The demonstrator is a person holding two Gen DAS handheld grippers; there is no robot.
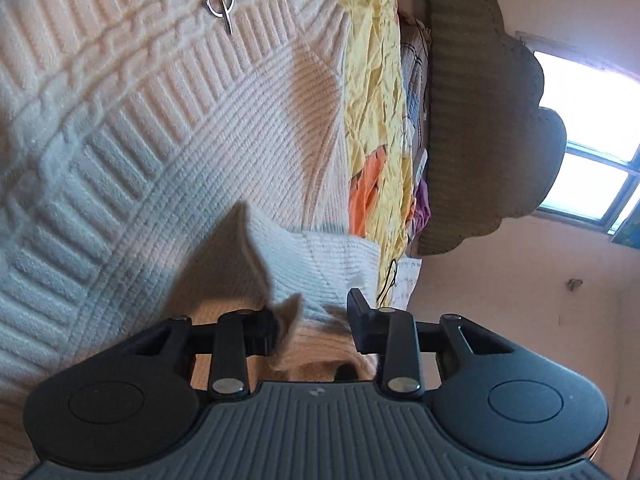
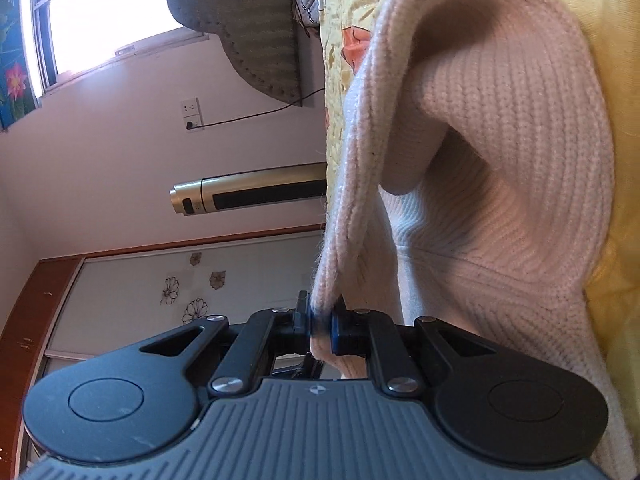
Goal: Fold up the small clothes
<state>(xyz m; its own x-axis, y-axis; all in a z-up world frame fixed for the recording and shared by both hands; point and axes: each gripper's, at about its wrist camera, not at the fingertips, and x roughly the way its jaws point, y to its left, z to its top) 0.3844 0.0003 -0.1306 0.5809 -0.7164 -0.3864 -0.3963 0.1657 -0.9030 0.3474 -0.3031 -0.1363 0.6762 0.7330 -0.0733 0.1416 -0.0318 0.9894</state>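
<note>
Sweater point(image 1: 132, 128) in cream ribbed knit fills most of the left wrist view, spread over a crumpled yellow bedsheet point(image 1: 374, 92) that runs away toward a scalloped grey headboard point(image 1: 480, 120). Both views are rolled sideways, so the sweater's true long axis cannot be told; its ribbed bands and cable ridge run diagonally across the left view, away from the camera. In the right wrist view a thick hem of the same sweater point(image 2: 500, 120) stands up in a loop, its edge running from far ahead straight down to the tongs.

Right gripper point(image 2: 320, 326) is clamped on that hem, the knit pinched tight between the pads. Left gripper point(image 1: 312, 328) has its jaws parted; a raised point of knit lies between them, close against one finger point(image 1: 264, 330) but clear of the other, so no grip shows. A small metal pin point(image 1: 220, 0) sits on the knit far ahead.
</note>
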